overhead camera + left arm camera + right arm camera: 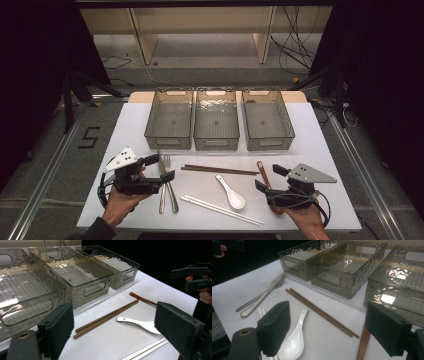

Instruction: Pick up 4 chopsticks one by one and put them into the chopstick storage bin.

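Observation:
On the white table, cutlery lies in front of three empty clear grey bins. A metal fork and knife lie at the left. Right of them are brown chopsticks, a white spoon, white chopsticks and a brown spoon. My left gripper is open over the fork and knife, holding nothing. My right gripper is open over the brown spoon's handle, also holding nothing. Between the left gripper's jaws I see the brown chopsticks and the white spoon.
The bins stand side by side at the back of the table, handle cut-outs facing me. Dark floor with cables and a wooden shelf frame lie beyond. The table's front edge runs just behind both hands.

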